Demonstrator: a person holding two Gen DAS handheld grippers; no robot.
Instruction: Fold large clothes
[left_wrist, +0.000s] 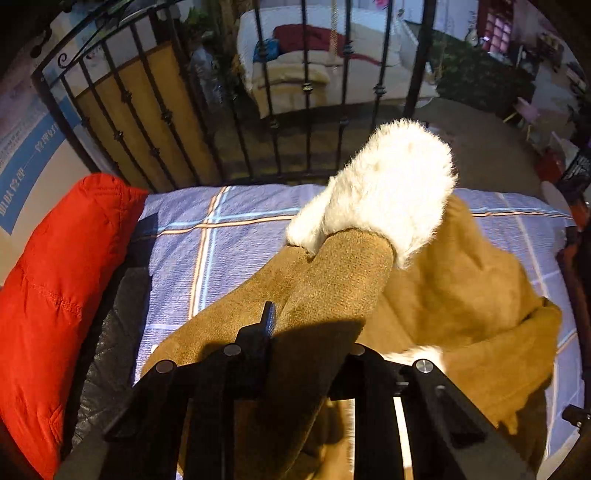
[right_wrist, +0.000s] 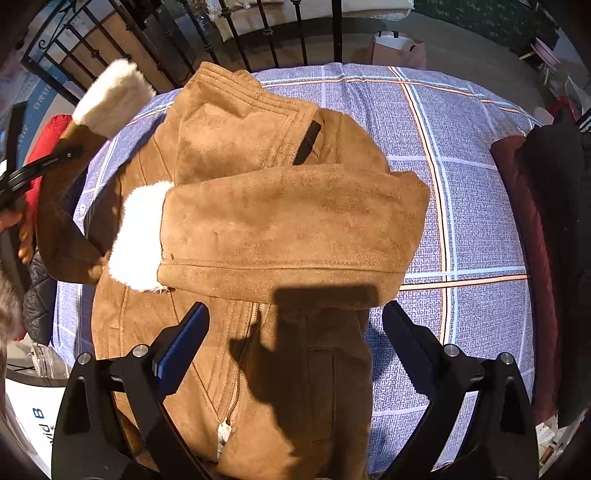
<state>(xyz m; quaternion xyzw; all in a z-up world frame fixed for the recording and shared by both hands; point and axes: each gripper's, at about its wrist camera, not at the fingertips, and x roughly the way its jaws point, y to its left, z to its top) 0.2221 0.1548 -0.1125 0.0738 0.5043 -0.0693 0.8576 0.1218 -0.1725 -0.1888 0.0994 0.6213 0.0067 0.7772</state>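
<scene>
Fingers of the left gripper (left_wrist: 310, 332) are pinched on one sleeve (left_wrist: 332, 280) of the brown suede jacket (right_wrist: 258, 229), its white fleece cuff (left_wrist: 384, 192) raised clear of the bed. Fingers of the right gripper (right_wrist: 295, 332) are spread wide above the jacket front, nothing between them. Second sleeve (right_wrist: 288, 232) is laid folded across the chest. Jacket is spread on a blue checked bedsheet (right_wrist: 461, 184). Red padded garment (left_wrist: 55, 288) is heaped at the left edge; dark clothes (right_wrist: 554, 258) at the right. Black iron railing (left_wrist: 273, 110) is seen at the far side.
</scene>
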